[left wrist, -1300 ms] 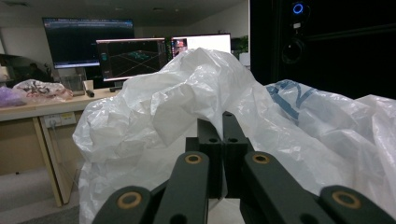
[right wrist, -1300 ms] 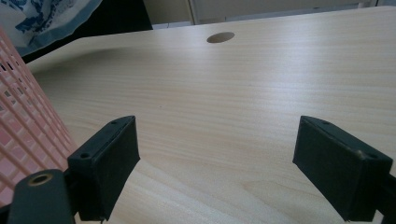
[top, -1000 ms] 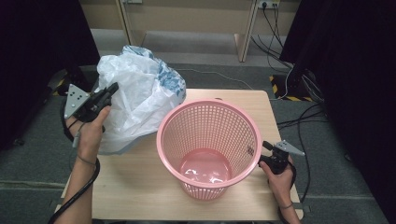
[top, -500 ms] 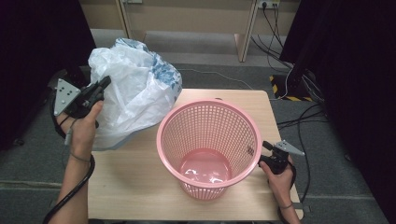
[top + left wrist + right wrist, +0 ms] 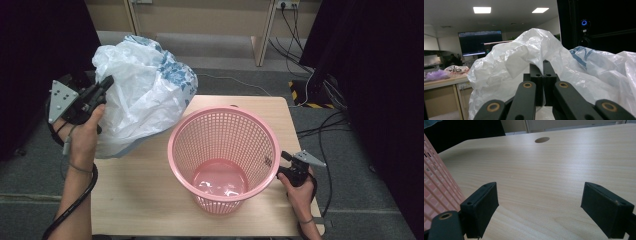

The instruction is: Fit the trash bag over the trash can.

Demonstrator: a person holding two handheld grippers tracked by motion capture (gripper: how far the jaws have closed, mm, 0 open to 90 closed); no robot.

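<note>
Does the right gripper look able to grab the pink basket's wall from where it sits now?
Probably yes. The right gripper rests open on the table right beside the pink basket; its fingers stand wide with nothing between them and the mesh. It would likely need lifting toward the rim.

Crinkled white plastic bag (image 5: 140, 107) at far left bears a blue printed patch on its far right side. Round pink plastic mesh basket (image 5: 223, 155) at centre shows a regular grid of perforations. Pale wooden table (image 5: 145, 195) carries fine straight grain. Gripper jaws are black.
</note>
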